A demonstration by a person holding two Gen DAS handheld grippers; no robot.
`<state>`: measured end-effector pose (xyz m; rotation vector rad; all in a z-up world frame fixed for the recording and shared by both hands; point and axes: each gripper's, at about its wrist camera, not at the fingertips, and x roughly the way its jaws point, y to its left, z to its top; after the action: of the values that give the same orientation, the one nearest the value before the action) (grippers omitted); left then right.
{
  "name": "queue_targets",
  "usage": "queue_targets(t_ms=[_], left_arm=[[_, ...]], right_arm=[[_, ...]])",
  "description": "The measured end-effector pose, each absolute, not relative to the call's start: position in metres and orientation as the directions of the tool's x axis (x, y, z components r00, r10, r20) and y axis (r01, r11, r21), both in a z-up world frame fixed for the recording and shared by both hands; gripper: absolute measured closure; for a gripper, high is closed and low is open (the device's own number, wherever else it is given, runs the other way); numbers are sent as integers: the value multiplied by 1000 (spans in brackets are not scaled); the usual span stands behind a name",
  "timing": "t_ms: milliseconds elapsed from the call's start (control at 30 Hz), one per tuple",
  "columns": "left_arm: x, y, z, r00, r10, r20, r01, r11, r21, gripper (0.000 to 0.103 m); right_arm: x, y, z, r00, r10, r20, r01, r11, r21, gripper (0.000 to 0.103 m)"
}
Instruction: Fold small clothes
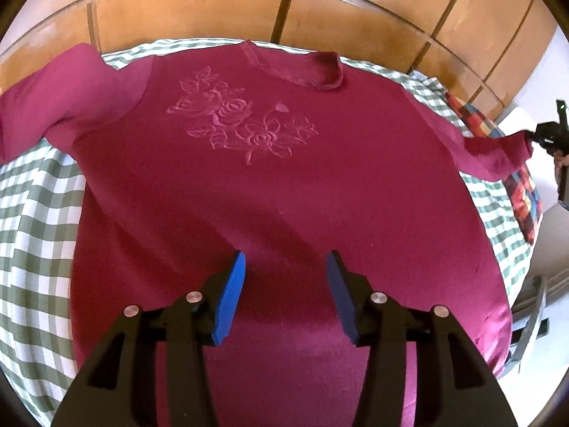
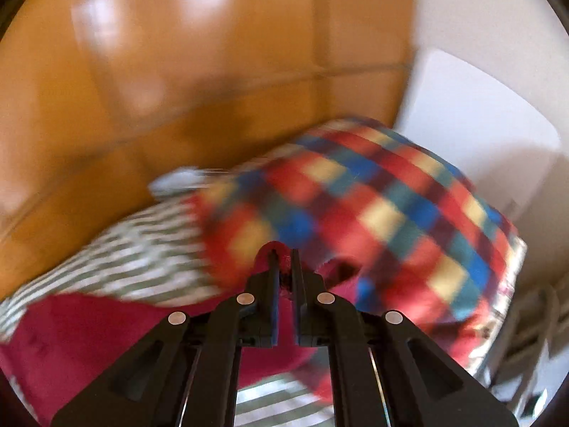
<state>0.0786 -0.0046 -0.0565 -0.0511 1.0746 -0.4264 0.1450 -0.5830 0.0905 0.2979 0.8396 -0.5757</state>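
Magenta long-sleeved knit sweater with embossed roses (image 1: 284,185) lies flat on green-checked bed (image 1: 32,213). Left claw (image 1: 286,267) hovers above hem, wide apart, empty. Right claw (image 2: 283,259) pinches sleeve cuff (image 2: 274,249). Soft, limp; best gripped at edges.

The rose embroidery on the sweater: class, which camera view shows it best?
The left wrist view. There the rose embroidery lies sharp and whole on the sweater, beyond the open left gripper. The blurred right wrist view shows only plain sweater fabric, no roses.

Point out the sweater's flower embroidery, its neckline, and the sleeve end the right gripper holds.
flower embroidery (image 1: 242,121): left wrist view, rose cluster.
neckline (image 1: 302,71): left wrist view, collar band.
sleeve end (image 2: 282,267): right wrist view, fabric between fingers.
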Motion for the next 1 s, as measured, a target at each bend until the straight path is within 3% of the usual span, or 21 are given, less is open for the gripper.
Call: queue_targets(t_ms=[267,400,600,633,667,700,767,1000], left_arm=[[83,14,-51,433,-403,-806,286,910,-301,53],[87,26,-45,457,-421,-784,267,905,-330,52],[101,43,-38,484,-452,-749,232,892,-388,50],[104,45,-37,487,-457,-745,228,889,-396,50],[106,46,-37,488,-461,-741,226,887,-404,50],[110,47,-36,489,-465,-738,223,885,-409,49],[116,47,-35,493,-466,-735,221,884,-412,46],[147,42,-34,495,-466,-734,208,883,-420,44]], right_arm=[[225,-400,125,662,27,-749,179,965,193,98],[267,-296,120,632,207,-747,-3,964,265,99],[302,-186,98,525,364,-769,-173,931,323,98],[306,-175,94,499,417,-760,-208,909,362,95],[307,-172,93,486,450,-749,-224,893,390,80],[307,-172,94,487,467,-738,-225,884,411,56],[301,-186,100,536,471,-700,-194,876,441,41],[242,-287,86,626,317,-713,-8,916,401,41]])
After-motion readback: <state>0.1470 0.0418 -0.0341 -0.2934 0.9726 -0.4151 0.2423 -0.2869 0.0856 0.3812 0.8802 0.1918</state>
